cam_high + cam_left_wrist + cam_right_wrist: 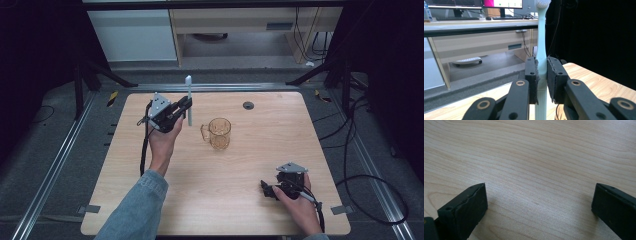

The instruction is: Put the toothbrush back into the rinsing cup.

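We see the left gripper (pixel 184 107) at abt 10 o'clock on the table (pixel 260 150), raised off the wood, its jaws pinching a pale toothbrush (pixel 188 100) upright by the lower handle. In the left gripper view the toothbrush stands vertical w/ bristle head at top and both pads pressed on its handle. Just to the gripper's 4 o'clock sits a clear glass mug (pixel 218 133), apart from the brush. At abt 5 o'clock the right gripper (pixel 266 190) rests low on the table; its jaws are spread wide w/ bare wood between them.
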{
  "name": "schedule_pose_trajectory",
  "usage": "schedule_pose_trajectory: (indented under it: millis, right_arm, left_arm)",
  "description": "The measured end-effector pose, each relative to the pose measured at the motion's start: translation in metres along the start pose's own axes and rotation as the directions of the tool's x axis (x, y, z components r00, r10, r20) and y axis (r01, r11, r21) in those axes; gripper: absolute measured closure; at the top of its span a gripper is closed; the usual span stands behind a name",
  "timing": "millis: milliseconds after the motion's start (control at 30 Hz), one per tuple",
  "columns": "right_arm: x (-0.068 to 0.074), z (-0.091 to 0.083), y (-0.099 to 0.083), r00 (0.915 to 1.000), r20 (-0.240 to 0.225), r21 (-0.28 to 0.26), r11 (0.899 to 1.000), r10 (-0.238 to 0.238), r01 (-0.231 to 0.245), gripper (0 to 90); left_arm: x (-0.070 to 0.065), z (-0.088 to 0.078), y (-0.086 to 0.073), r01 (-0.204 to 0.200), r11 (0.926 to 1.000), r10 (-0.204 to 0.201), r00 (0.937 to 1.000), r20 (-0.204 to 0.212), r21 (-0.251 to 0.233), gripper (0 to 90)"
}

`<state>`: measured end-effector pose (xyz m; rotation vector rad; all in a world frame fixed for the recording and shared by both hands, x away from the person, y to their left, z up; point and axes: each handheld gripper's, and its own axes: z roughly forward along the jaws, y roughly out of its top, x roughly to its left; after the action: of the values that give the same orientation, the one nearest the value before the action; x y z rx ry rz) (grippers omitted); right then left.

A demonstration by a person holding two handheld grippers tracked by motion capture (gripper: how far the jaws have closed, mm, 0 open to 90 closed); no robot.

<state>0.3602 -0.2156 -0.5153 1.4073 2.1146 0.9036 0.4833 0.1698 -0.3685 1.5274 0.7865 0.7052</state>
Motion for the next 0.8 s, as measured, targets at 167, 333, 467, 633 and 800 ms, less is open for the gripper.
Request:
schedule_pose_trajectory:
  millis: [167,333,467,633,800]
  right_arm:
    - [0.0000,0.0000,0.0000,1.0000,0.000,0.000,1.000,0.000,0.000,0.7]
    - [0.0000,0.0000,0.0000,1.0000,0.000,0.000,1.000,0.000,0.000,0.7]
    - [0.0000,0.0000,0.0000,1.0000,-0.001,0.000,1.000,0.000,0.000,0.6]
    - [0.0000,0.0000,0.0000,1.0000,-0.001,0.000,1.000,0.000,0.000,0.7]
    - [0.0000,0.0000,0.0000,1.0000,0.000,0.000,1.000,0.000,0.000,0.6]
  left_arm:
    - [-0.0002,0.0014,-0.0002,-0.008,0.9998,0.008,0.9999,-0.011,-0.018,78.6]
    - [-0.0019,0.0022,0.0020,-0.014,0.9996,0.014,0.9999,-0.009,-0.024,78.6]
    - [-0.0026,0.0040,0.0017,-0.012,0.9997,0.012,0.9999,-0.006,-0.022,78.6]
    - [-0.0034,0.0061,0.0001,-0.006,0.9998,0.006,1.0000,-0.003,-0.020,78.6]
    - [-0.0028,0.0075,0.0004,-0.006,0.9997,0.006,1.0000,-0.004,-0.023,78.6]
